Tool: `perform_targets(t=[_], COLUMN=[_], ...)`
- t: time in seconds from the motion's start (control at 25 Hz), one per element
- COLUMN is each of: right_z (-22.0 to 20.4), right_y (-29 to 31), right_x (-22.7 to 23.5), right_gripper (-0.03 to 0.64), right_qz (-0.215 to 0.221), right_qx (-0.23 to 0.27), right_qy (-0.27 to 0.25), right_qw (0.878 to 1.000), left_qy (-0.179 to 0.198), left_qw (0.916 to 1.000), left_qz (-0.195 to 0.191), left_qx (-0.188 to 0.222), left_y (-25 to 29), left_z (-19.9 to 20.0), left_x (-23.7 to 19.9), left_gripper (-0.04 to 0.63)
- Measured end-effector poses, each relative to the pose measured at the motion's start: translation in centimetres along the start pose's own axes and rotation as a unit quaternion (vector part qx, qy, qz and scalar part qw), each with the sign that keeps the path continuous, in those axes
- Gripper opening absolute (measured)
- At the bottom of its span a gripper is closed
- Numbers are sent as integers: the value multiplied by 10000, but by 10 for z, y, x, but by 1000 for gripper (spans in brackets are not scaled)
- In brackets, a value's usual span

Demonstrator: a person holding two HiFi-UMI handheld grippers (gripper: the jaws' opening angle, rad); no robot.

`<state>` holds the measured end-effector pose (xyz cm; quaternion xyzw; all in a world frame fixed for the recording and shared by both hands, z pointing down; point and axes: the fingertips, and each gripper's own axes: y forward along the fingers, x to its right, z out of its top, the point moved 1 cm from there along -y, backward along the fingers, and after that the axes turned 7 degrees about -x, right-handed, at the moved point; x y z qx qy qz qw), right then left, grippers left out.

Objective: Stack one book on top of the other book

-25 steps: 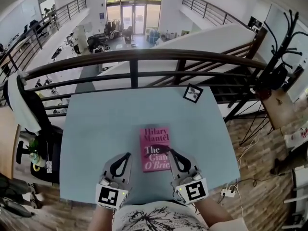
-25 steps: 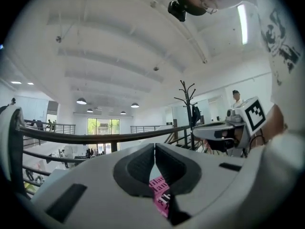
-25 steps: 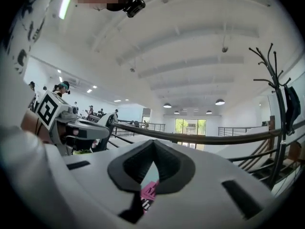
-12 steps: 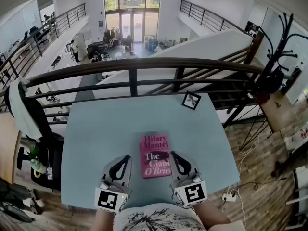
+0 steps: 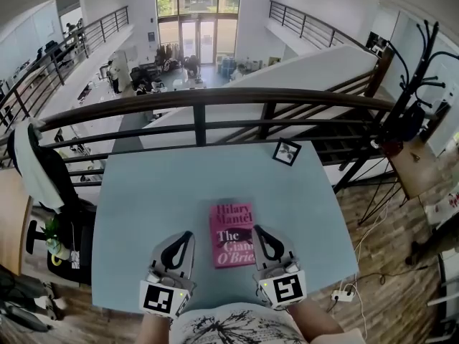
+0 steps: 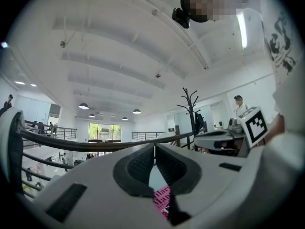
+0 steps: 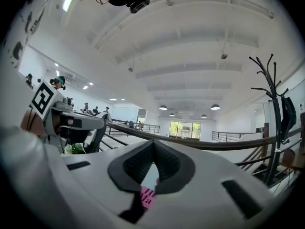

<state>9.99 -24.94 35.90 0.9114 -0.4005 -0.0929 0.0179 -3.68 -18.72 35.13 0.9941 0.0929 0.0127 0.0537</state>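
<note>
Book (image 5: 232,235), pink, lying on tabletop (image 5: 143,206); I am seeing no second one, so progress unclear. Left gripper (image 5: 188,235), right gripper (image 5: 258,231) flanking it, closed, empty.

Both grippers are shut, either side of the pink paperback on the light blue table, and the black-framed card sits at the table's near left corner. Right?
No: the head view shows the small black-framed card at the far right corner of the light blue table. The left gripper and right gripper are shut, either side of the pink paperback.
</note>
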Motion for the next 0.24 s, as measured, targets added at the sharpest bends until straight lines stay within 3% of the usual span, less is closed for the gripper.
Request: perform_targets(t=[0.24], right_z=[2], right_y=[-1], right_x=[1], right_gripper=[-9], right_qz=[-8], right_qx=[-9], right_qy=[-34], right_qw=[10000], left_qy=[3], left_qw=[10000], left_qz=[18], left_qx=[5], left_y=[-1], left_z=[3], left_x=[1], left_gripper=[12])
